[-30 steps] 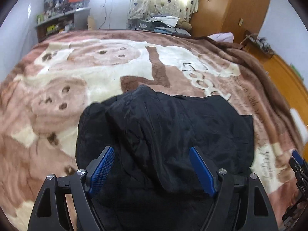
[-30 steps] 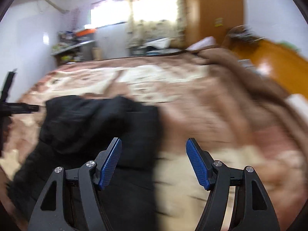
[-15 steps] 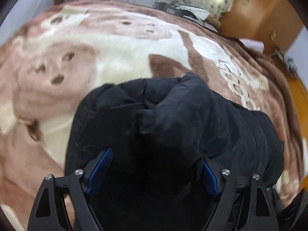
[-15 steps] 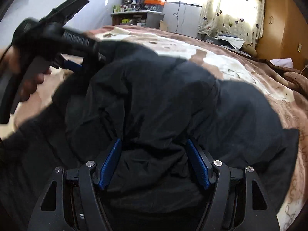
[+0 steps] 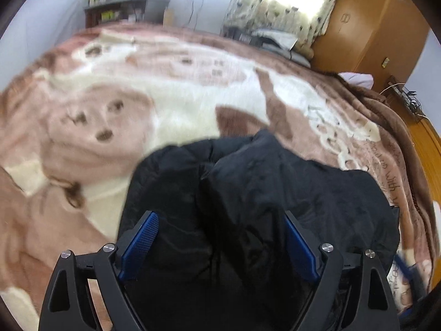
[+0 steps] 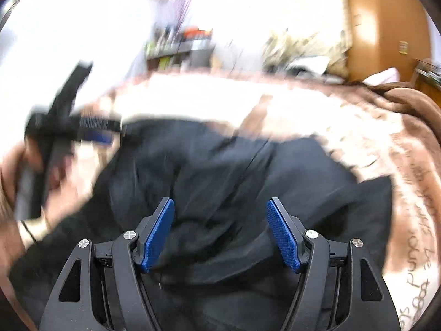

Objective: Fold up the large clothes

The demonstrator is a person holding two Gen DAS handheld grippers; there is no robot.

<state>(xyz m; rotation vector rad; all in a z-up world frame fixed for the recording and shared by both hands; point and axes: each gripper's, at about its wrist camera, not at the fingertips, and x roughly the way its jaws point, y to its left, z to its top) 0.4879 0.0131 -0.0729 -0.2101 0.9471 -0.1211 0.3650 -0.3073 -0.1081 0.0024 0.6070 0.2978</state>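
Bedding covered the whole work surface: a plush brown-and-cream blanket (image 5: 171, 102) with cartoon faces and script lettering lay over the bed. Behind it stood a cluttered shelf (image 5: 124, 8), a patterned curtain (image 5: 292, 2) at a bright window, and a wooden wardrobe (image 5: 366, 27). A black jacket (image 5: 261, 193), bunched and partly folded, lay on the blanket's near side. The left claw (image 5: 220, 242) was over it, jaws opening, with a ridge of black fabric rising between the pads but not pinched. The right claw (image 6: 220, 234) stood open above the same garment, nothing gripped. In the blurred right view, a hand (image 6: 16, 171) held the left tool.
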